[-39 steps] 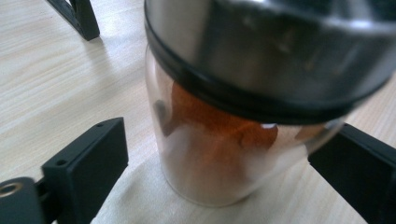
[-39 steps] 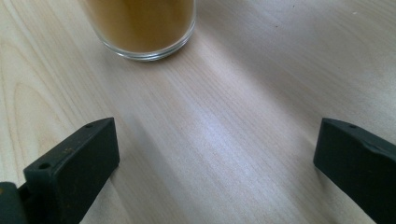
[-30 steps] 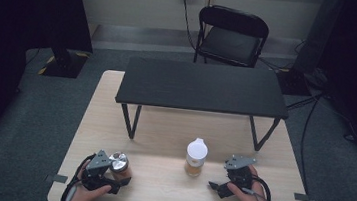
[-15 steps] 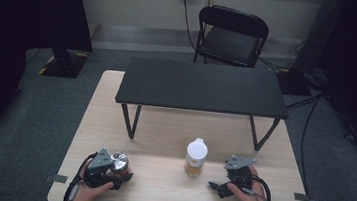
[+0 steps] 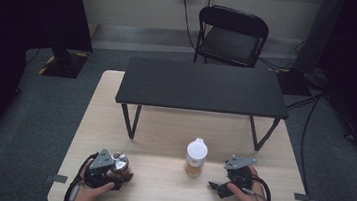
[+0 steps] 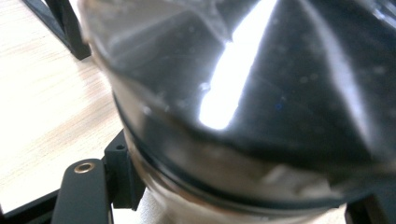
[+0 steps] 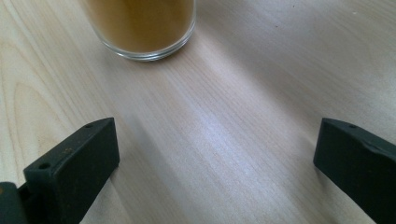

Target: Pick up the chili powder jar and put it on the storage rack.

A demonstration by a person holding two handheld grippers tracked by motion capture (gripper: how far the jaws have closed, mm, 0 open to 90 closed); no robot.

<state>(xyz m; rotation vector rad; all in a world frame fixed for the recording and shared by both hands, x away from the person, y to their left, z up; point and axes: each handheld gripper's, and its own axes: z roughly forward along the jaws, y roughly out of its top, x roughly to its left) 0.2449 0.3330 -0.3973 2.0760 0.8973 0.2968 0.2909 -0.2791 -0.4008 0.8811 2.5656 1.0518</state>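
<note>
The left gripper (image 5: 119,174) was clamped on a small jar with a shiny metal lid (image 5: 119,163), held low over the near left part of the wooden desk (image 5: 162,139); in the left gripper view the jar (image 6: 261,116) pressed close against the camera, its lid glaring with reflected light and one black jaw beside its wall. The person's left hand (image 5: 87,191) wrapped the tool from below. The right gripper (image 5: 214,189) rested low at the near right part of the desk with its jaws spread wide and nothing between them, bare wood showing in the gap in the right gripper view. Just beyond those jaws stood a clear bottle of amber-brown contents (image 7: 140,23), which the high view showed upright with a white cap (image 5: 195,156), between the two grippers and nearer the right one. Farther back, a low black stand (image 5: 203,87) straddled the desk on thin legs, and a black folding chair (image 5: 232,36) stood on the grey floor behind it.
</note>
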